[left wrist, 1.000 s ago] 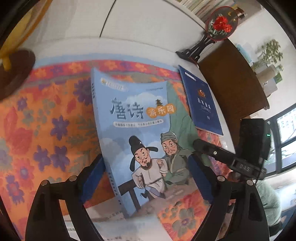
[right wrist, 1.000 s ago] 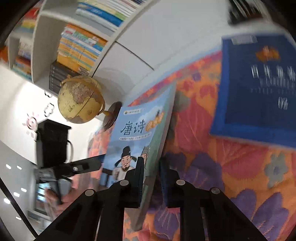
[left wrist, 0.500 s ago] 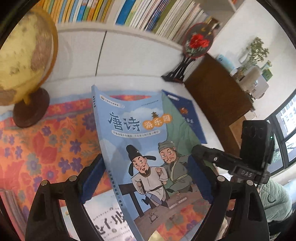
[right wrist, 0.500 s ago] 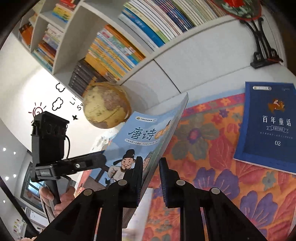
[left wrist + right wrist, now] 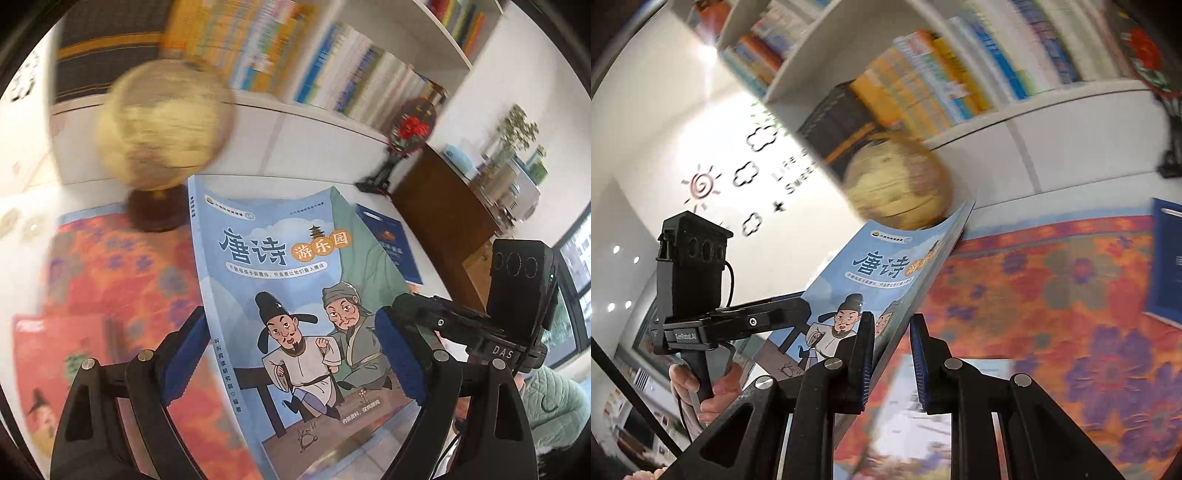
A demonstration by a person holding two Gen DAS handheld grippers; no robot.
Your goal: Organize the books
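Above the flowered cloth [image 5: 122, 280] on the table [image 5: 85, 192], the light-blue picture book [image 5: 291, 295] is now riding clear of the surface, where a second ago it was lying nearly flat on the cloth. The left gripper [image 5: 291, 354] is holding it across its width, fingers [image 5: 186, 356] spread wide with the pads pressing on the spine edge and the opposite edge. The right gripper [image 5: 892, 363] is coming in from the side; its fingers [image 5: 866, 360] are nearly together with the book's edge between them, one pad against the cover, though the other seems to be standing just off the book, so I cannot tell whether it is truly pinching. Both views are tilting upward compared with a second ago: the globe [image 5: 166, 122] and the rows of shelved books [image 5: 332, 81] are now filling the top of the frame, blurred. The dark-blue book [image 5: 391, 247] is lying flat on the cloth behind the lifted one, partly hidden. A red book [image 5: 55, 373] is showing at the near left of the cloth, and another book [image 5: 916, 417] is lying under the right fingers. A hand [image 5: 709, 391] is gripping the left handle.
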